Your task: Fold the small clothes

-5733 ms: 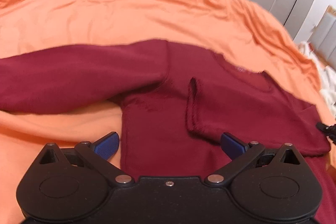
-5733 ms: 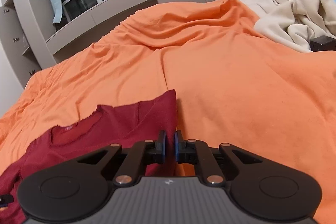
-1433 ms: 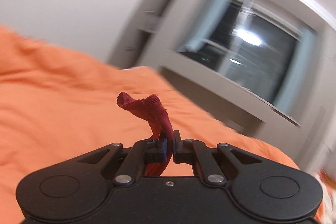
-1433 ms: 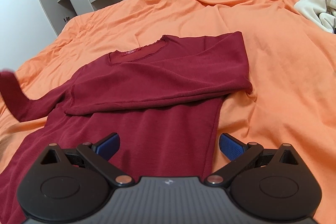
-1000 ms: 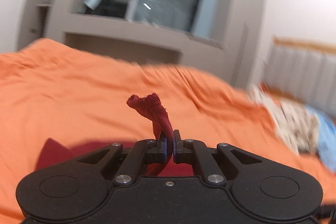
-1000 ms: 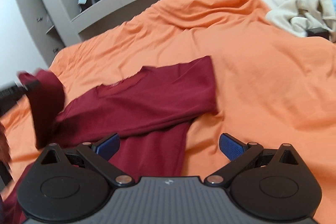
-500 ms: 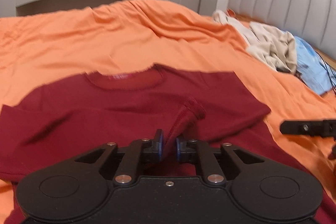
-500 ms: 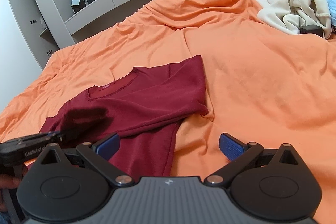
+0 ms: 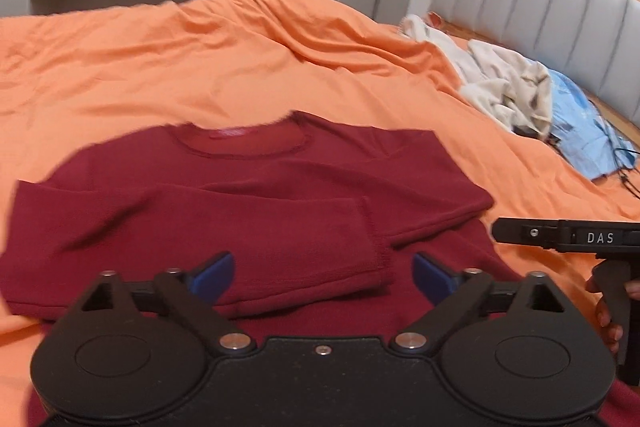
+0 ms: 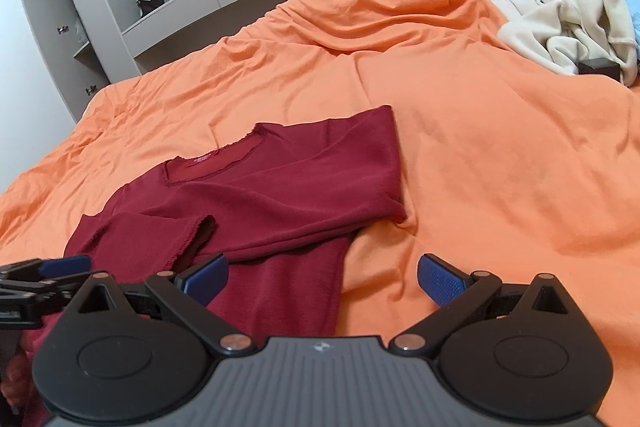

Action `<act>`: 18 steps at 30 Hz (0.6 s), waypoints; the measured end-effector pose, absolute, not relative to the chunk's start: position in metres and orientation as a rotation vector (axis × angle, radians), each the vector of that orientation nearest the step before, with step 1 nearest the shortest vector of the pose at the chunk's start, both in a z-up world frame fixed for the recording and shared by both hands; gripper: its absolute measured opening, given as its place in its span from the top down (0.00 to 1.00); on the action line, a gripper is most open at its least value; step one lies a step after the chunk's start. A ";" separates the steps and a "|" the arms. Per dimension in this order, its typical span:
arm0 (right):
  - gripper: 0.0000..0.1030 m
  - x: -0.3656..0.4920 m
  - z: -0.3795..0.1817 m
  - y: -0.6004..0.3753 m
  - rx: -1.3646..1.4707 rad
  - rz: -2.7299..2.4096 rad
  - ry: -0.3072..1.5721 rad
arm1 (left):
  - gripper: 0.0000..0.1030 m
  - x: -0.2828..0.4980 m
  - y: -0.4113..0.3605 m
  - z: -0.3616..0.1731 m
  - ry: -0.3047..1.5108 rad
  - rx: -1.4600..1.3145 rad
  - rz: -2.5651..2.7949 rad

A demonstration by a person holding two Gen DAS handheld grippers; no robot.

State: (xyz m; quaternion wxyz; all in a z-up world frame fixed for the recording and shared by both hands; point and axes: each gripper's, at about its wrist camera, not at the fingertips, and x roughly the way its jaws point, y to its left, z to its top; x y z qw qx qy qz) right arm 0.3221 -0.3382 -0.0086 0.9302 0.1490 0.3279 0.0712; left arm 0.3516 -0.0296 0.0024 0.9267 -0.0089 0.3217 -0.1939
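A dark red sweater [image 9: 280, 195] lies flat on the orange bed sheet [image 9: 200, 59], with its collar toward the far edge of the bed. Both sleeves are folded across the chest. The left gripper [image 9: 323, 273] is released, with its blue fingers wide apart above the folded sleeve. The right gripper [image 10: 323, 277] is also released, above the right side of the sweater. A pile of beige clothes [image 10: 560, 7] lies at the far right corner of the bed.

Both wrist views sit low and close over the bed [image 9: 240, 59], facing its far cupboards; both share the red sweater [image 9: 248, 203] mid-frame.
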 end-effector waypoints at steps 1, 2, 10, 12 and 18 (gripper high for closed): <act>0.00 0.323 -0.008 -0.334 0.297 0.152 0.670 | 0.02 0.349 -0.022 0.005 0.653 -0.011 -0.373; 0.00 0.324 -0.007 -0.330 0.287 0.160 0.669 | 0.01 0.346 -0.014 0.006 0.648 -0.004 -0.346; 0.00 0.332 -0.007 -0.288 0.179 0.251 0.649 | 0.01 0.335 0.083 0.001 0.702 -0.010 -0.021; 0.00 0.333 -0.008 -0.281 0.172 0.274 0.650 | 0.01 0.337 0.112 -0.007 0.748 -0.051 0.052; 0.18 0.351 -0.010 -0.256 0.161 0.373 0.670 | 0.01 0.337 0.175 -0.027 0.785 -0.312 0.080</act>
